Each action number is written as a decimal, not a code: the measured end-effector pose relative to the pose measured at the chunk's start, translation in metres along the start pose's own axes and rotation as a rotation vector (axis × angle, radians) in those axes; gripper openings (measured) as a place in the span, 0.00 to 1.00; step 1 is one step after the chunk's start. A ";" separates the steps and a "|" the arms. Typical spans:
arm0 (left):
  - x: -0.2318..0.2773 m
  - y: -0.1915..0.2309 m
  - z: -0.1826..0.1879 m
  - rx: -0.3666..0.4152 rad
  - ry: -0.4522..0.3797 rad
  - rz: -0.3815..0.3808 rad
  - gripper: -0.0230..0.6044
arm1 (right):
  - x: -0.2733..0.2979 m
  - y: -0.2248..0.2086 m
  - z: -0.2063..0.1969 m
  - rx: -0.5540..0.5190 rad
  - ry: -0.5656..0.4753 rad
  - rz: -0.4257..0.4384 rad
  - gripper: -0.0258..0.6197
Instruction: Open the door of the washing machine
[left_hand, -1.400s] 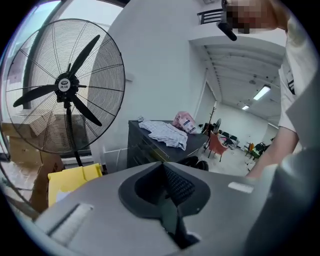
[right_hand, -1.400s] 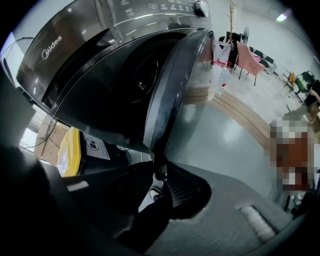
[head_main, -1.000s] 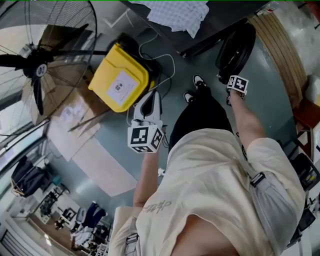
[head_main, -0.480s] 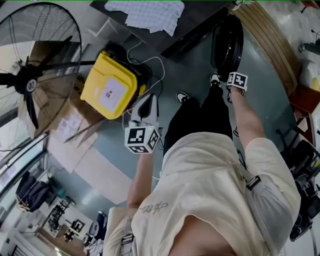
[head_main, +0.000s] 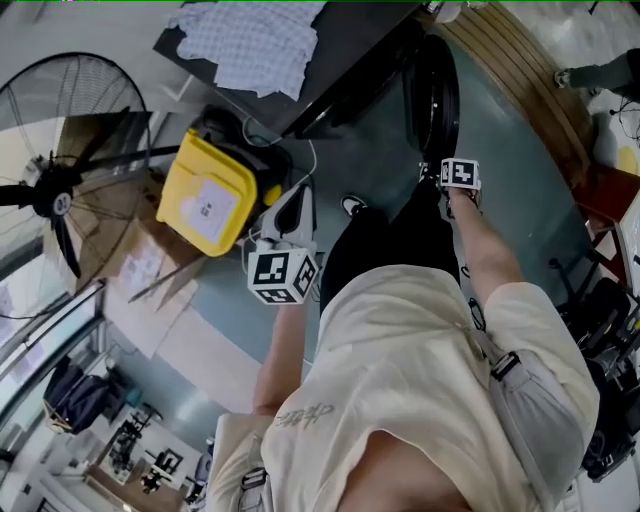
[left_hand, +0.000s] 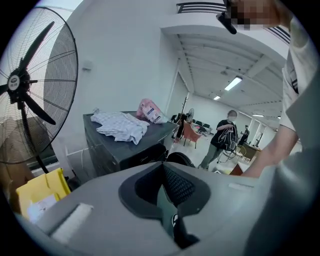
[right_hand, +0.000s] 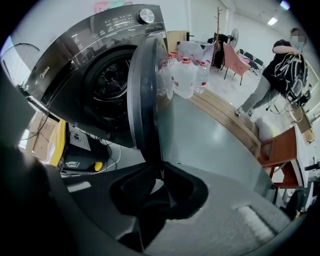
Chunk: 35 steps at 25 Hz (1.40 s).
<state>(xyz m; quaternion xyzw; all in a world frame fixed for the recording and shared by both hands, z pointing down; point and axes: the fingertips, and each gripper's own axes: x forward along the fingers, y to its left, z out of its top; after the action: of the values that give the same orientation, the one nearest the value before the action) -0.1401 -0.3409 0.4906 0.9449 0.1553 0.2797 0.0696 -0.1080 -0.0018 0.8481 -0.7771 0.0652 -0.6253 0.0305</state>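
Right gripper (right_hand: 159, 172) at lower centre of the right gripper view, jaws clamped narrowly on the rim of the washing machine door (right_hand: 142, 95). Left gripper (left_hand: 165, 185) held clear of the machine, jaws together with nothing between them; left of centre in the head view, well apart from the right one at upper right. Door swung well out, seen edge-on at centre of the right gripper view, with the dark drum opening (right_hand: 107, 80) bare just to its left. Body of the washing machine (right_hand: 75, 60) tilted across the upper left of that view, round knob (right_hand: 146, 15) near the top edge. On the machine's top, a crumpled pale cloth (left_hand: 120, 125) and a pink packet (left_hand: 150, 110). Low on the left beside the machine, a yellow bin (left_hand: 35, 192) and loose cables (right_hand: 112, 160) on the floor. Farther left, a large standing fan (left_hand: 20, 85). Beyond the door, water bottles (right_hand: 182, 75) near a wooden platform (right_hand: 225, 115). Far back at upper right, a person (right_hand: 280, 65) in a dark top.
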 end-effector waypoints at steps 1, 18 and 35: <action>0.006 -0.008 0.004 0.004 0.000 -0.004 0.07 | -0.001 -0.005 0.000 -0.009 -0.005 0.002 0.12; 0.106 -0.112 0.040 0.053 0.022 -0.094 0.07 | -0.023 -0.146 0.010 -0.088 0.101 -0.149 0.13; 0.185 -0.174 0.066 0.065 0.031 -0.121 0.07 | -0.011 -0.198 0.054 -0.289 0.022 -0.052 0.13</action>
<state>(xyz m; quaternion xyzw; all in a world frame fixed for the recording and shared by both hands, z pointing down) -0.0004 -0.1185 0.4912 0.9311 0.2221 0.2845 0.0532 -0.0449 0.1941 0.8514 -0.7680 0.1349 -0.6182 -0.0985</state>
